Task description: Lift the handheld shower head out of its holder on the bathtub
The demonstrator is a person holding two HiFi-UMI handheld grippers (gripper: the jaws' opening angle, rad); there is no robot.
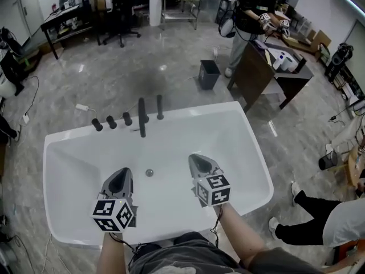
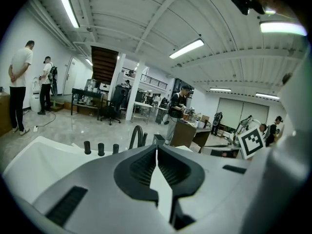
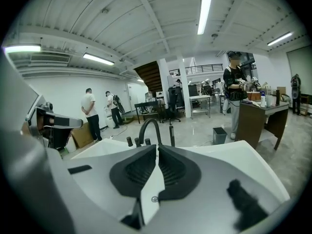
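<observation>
Tub approach: left hand-held gripper point(image 1: 121, 176) and right hand-held gripper point(image 1: 199, 163) both closed tight, nothing between the jaws.
Both hang over the basin of the white bathtub point(image 1: 251, 153), side by side. The handheld shower head point(image 1: 159, 106) stands upright on the far rim, just right of the curved spout point(image 1: 142, 119) and three knobs point(image 1: 111, 121), well apart from both grippers.

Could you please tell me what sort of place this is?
Probably a lab or workshop hall, not a bathroom: the bathtub stands alone on an open polished floor, with desks and an office chair beyond it, and strip lights on a bare ceiling.
</observation>
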